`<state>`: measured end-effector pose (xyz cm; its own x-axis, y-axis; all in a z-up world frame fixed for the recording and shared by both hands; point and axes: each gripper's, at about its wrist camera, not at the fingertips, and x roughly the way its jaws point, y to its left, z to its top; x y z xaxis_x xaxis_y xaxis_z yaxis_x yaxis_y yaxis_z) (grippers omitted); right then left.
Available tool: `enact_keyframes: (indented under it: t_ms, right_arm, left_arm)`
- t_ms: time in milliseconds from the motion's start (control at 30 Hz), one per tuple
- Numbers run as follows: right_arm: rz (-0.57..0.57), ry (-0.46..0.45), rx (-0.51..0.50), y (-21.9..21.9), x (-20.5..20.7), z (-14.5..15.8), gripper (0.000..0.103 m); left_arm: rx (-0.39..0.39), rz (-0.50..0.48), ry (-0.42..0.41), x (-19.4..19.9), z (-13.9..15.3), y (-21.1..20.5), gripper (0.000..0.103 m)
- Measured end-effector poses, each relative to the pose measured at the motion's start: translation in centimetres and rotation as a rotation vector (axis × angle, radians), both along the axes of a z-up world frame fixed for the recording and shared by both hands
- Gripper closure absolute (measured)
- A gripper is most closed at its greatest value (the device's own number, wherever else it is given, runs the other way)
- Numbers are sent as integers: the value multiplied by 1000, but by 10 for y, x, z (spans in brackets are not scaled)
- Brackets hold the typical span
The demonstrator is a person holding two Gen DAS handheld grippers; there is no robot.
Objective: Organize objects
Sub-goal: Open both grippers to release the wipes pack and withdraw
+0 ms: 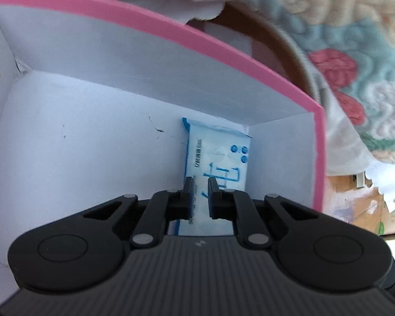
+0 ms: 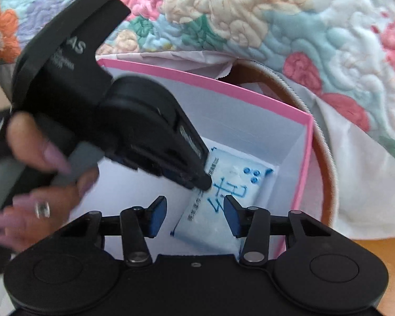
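Note:
A white and blue tissue pack [image 1: 218,163] lies on the floor of a pink-rimmed white box [image 1: 171,26], against its right wall. My left gripper [image 1: 200,184] reaches into the box just above the pack, its jaws a narrow gap apart with nothing between them. In the right wrist view the left gripper [image 2: 205,181] touches the pack [image 2: 223,210] with its tips. My right gripper [image 2: 194,210] hovers open and empty over the box's near edge [image 2: 302,163].
A floral quilt [image 2: 250,13] lies behind and to the right of the box. A round brown wooden rim [image 2: 326,158] curves around the box's right side, with white cloth [image 2: 355,184] over it. Cardboard [image 1: 368,205] shows at the far right.

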<state>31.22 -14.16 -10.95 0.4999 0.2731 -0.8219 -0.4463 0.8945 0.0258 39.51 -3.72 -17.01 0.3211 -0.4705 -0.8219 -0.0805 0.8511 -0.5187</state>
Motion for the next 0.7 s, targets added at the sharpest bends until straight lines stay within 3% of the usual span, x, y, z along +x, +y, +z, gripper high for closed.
enact_keyframes:
  t_ms: [167, 400, 700]
  right_arm:
    - [-14, 7, 63, -19, -21, 28, 50]
    - [14, -41, 132, -27, -46, 91, 45]
    - [52, -68, 234, -49, -97, 138, 35]
  left_arm:
    - [67, -37, -36, -28, 41, -3, 92]
    - [150, -35, -91, -82, 116, 0, 88]
    - [255, -71, -141, -148, 186, 26, 76]
